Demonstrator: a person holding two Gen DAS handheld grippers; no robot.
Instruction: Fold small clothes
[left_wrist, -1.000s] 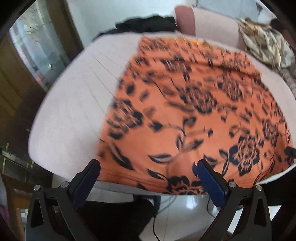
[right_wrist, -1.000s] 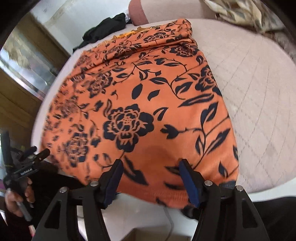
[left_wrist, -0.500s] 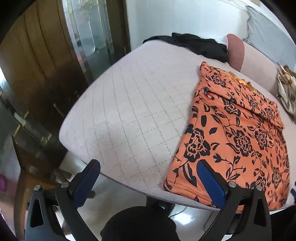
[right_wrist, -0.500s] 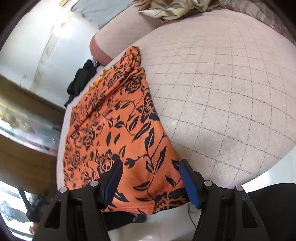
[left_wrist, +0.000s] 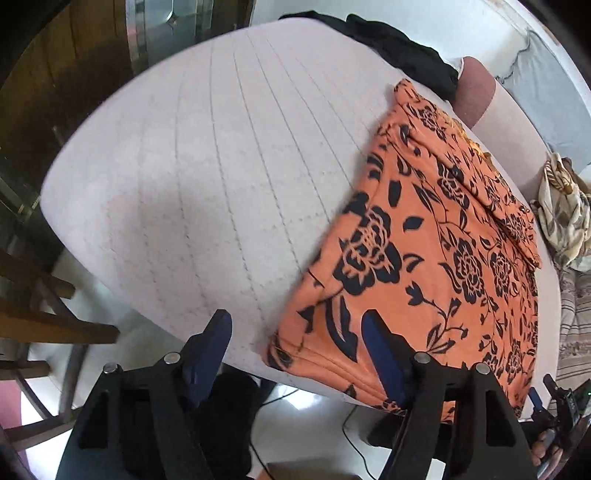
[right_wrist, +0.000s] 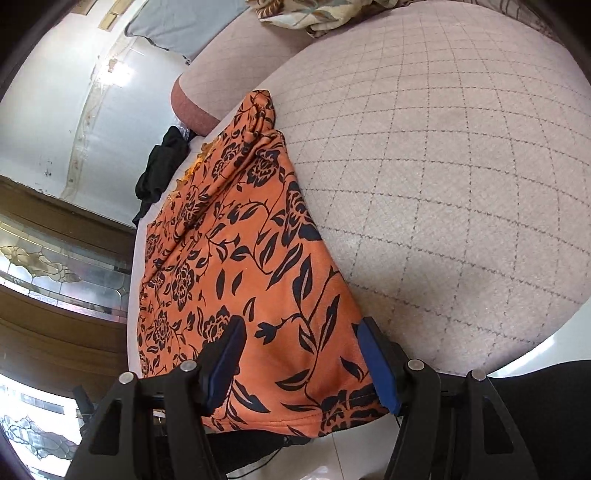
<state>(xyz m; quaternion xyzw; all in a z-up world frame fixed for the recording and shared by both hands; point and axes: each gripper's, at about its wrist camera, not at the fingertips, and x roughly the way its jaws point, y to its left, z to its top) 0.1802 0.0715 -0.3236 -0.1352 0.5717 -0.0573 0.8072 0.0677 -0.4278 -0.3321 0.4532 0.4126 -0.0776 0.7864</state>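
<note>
An orange garment with a black flower print (left_wrist: 424, 240) lies flat on a pale quilted cushion (left_wrist: 207, 166), its near hem at the cushion's front edge. My left gripper (left_wrist: 295, 334) hovers over the garment's near left corner. Its jaws are closing, with that corner between them and the pads clear of the cloth. In the right wrist view the same garment (right_wrist: 240, 240) runs away from me. My right gripper (right_wrist: 301, 350) straddles its near right corner with the jaws apart, and its right finger sits at the garment's side edge.
A black garment (left_wrist: 399, 48) lies at the cushion's far end beside a pink bolster (left_wrist: 476, 92). A beige patterned cloth (left_wrist: 561, 206) is bunched at the right. A wooden chair (left_wrist: 37, 314) stands left of the cushion, with white floor below its front edge.
Both views swung outward from the middle of the hem: the left to the garment's near left corner, the right to its near right corner. The left jaws narrowed.
</note>
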